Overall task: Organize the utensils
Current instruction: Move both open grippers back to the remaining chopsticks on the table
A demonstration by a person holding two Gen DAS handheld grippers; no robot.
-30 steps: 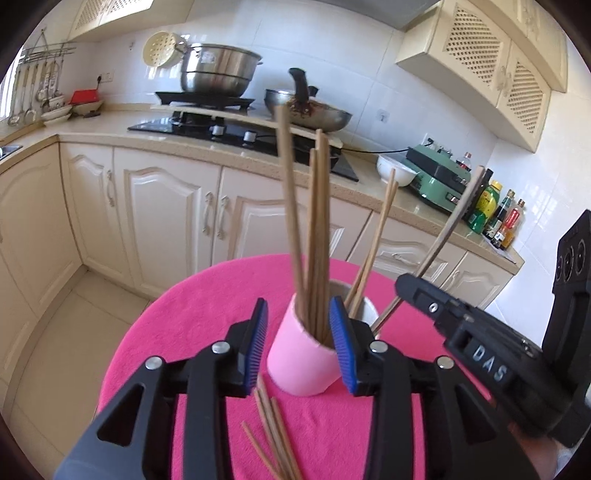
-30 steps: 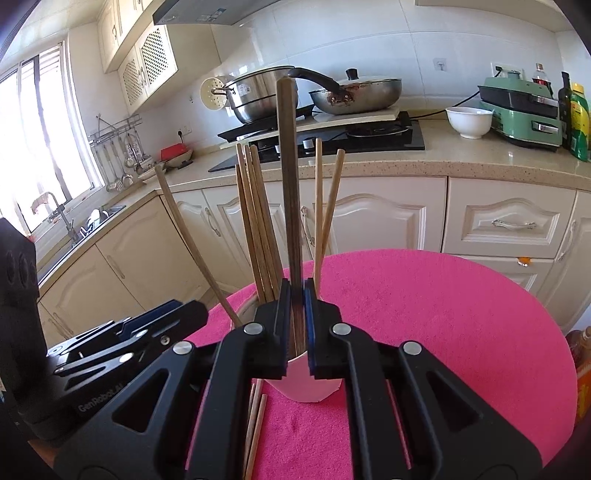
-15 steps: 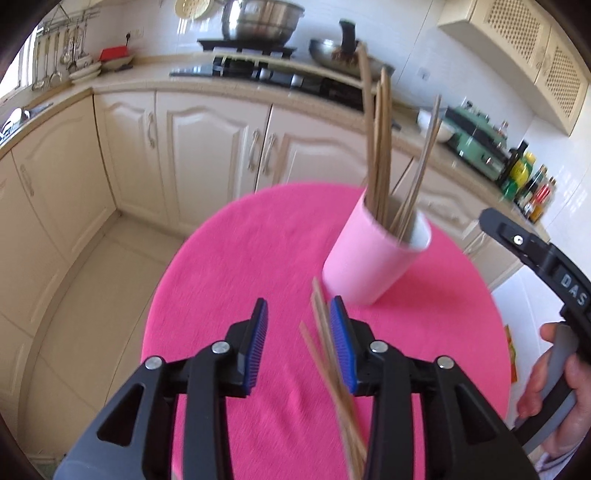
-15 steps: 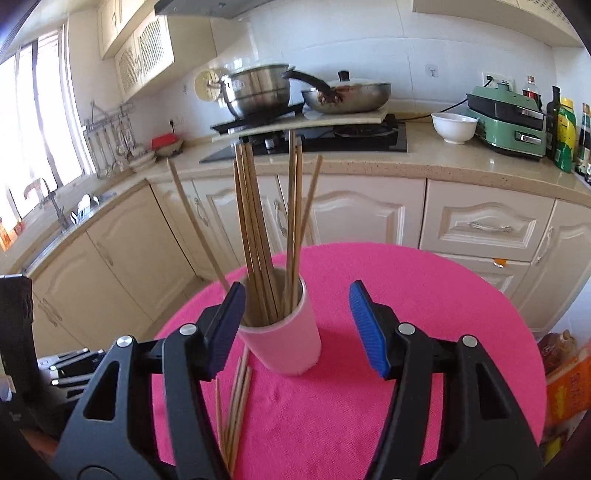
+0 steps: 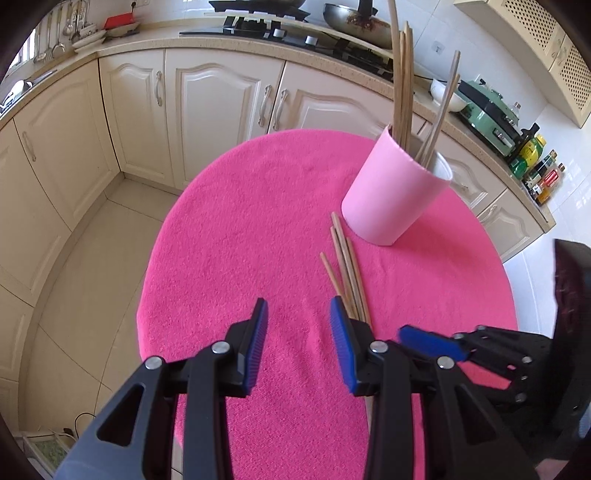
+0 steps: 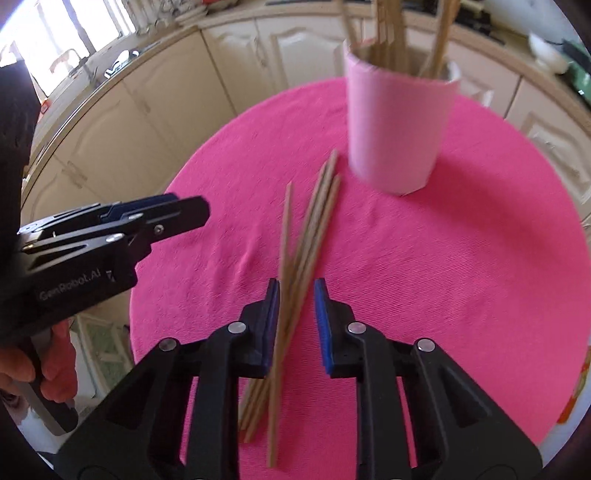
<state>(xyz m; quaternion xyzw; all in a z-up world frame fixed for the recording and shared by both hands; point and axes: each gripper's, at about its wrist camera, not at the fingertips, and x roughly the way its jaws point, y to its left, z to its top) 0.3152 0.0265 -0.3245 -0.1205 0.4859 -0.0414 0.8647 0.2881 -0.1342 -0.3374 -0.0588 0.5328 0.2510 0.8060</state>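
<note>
A pink cup [image 5: 395,192] stands on the round table's pink cloth [image 5: 240,229] and holds several wooden chopsticks [image 5: 402,74]. A few loose chopsticks [image 5: 345,266] lie on the cloth in front of it. My left gripper [image 5: 299,332] hangs open over bare cloth just left of them, with nothing between its fingers. My right gripper [image 6: 296,299] points down over the loose chopsticks [image 6: 310,221]. Its jaws are closing with the sticks between them, and a gap still shows at the right pad. The cup [image 6: 399,122] is blurred beyond.
Cream cabinets [image 5: 214,99] and a counter with a hob [image 5: 280,29], a pan, a green appliance [image 5: 487,110] and bottles [image 5: 535,166] ring the table. A person's hand [image 6: 37,369] holds the left gripper [image 6: 166,214] at the table's left edge. The floor [image 5: 92,277] lies below.
Both grippers drew back from the cup and sank toward the cloth. The right gripper let go of a chopstick in the cup, opened wide, and now narrows around the loose sticks.
</note>
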